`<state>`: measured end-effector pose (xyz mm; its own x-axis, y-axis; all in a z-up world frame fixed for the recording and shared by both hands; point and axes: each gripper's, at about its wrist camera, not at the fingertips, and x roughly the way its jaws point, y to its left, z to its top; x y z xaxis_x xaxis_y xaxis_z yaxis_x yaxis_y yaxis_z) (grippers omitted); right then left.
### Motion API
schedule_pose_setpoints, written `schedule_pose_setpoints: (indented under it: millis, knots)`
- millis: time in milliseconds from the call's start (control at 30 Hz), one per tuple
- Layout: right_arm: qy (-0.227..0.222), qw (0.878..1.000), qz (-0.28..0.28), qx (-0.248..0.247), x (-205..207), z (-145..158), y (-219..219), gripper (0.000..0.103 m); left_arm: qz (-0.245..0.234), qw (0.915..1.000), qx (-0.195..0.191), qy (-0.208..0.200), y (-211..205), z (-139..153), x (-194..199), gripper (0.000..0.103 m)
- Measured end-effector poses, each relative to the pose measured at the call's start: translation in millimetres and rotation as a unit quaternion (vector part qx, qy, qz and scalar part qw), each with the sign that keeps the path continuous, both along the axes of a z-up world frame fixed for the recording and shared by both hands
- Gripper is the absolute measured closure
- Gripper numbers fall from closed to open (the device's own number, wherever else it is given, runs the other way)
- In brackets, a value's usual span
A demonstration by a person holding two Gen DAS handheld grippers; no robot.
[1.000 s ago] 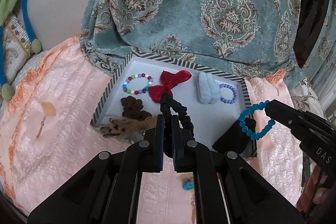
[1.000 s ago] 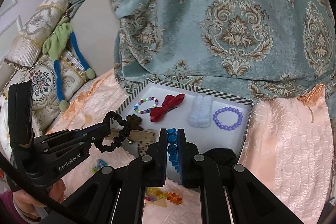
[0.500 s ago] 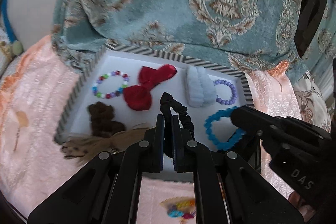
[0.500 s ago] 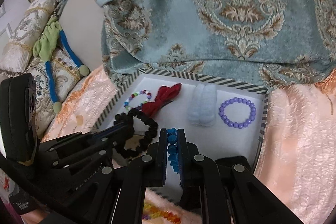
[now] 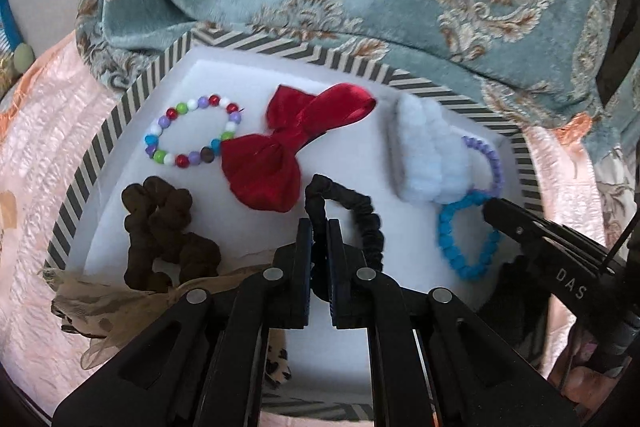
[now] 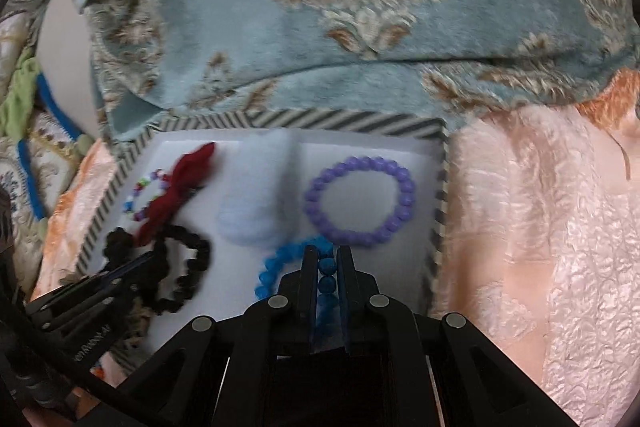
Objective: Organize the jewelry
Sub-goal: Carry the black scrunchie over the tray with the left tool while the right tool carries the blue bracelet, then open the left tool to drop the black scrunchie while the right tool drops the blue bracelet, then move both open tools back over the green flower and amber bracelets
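Over the striped tray (image 5: 100, 143) we have brought both grippers down close, the left gripper (image 5: 319, 227) clamped on the black scrunchie (image 5: 362, 215) and the right gripper (image 6: 323, 254) on the blue bracelet (image 6: 280, 259), so releasing them inside looks next.

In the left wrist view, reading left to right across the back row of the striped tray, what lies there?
Multicolored bead bracelet → red bow → pale blue fluffy hair piece → purple bead bracelet, partly hidden behind the fluffy piece.
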<state>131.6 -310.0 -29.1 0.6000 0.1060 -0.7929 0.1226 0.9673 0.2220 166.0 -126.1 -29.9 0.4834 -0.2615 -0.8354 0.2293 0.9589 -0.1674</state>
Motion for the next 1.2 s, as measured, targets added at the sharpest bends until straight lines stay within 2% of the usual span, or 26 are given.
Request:
schedule_pose_setpoints:
  millis: [67,100,133,167,200,233,267,467,533,700,900,1200]
  knots:
    - [-0.001,1.0,0.0,-0.004,-0.2,1.8,-0.2,0.094,0.004,1.0,0.001,0.002,1.4,-2.7,0.9,0.094]
    - [-0.001,1.0,0.001,-0.004,-1.0,3.4,0.1,0.088,0.003,1.0,0.0,0.005,2.2,-3.7,0.1,0.092]
    - [-0.002,1.0,0.001,-0.001,-3.1,5.5,0.2,0.078,0.003,1.0,0.0,0.007,2.3,-3.9,-0.9,0.084]
    - [-0.007,1.0,0.001,0.002,-6.9,8.5,0.4,0.073,0.002,1.0,0.001,0.007,2.3,-3.4,-2.3,0.073]
    - [-0.013,1.0,0.002,0.003,-11.0,11.1,1.1,0.067,0.0,1.0,0.001,0.005,2.2,-2.1,-4.7,0.067]
    - [-0.021,1.0,0.004,-0.001,-16.5,15.2,2.8,0.067,-0.002,1.0,0.0,0.001,2.5,0.1,-7.8,0.06]
    - [-0.025,1.0,0.008,-0.006,-21.2,19.4,5.3,0.067,-0.003,1.0,0.0,-0.003,3.3,3.3,-11.5,0.057]
    - [-0.05,0.998,0.021,-0.017,-51.9,43.0,22.2,0.065,0.0,0.9998,0.004,-0.022,14.2,25.2,-32.8,0.057]
    - [-0.06,0.998,0.022,-0.021,-65.3,50.8,29.4,0.061,0.005,0.9993,0.013,-0.033,20.3,33.1,-43.8,0.057]
    - [-0.069,0.997,0.031,-0.024,-95.2,64.6,50.4,0.06,0.012,0.9974,0.034,-0.062,34.9,49.1,-74.7,0.057]
    - [-0.084,0.996,0.039,-0.019,-131.0,72.6,75.0,0.059,0.03,0.9945,0.045,-0.09,60.4,63.9,-115.8,0.057]
    - [-0.087,0.994,0.064,-0.021,-176.3,81.5,103.5,0.057,0.046,0.9919,0.052,-0.106,96.6,73.0,-173.8,0.057]
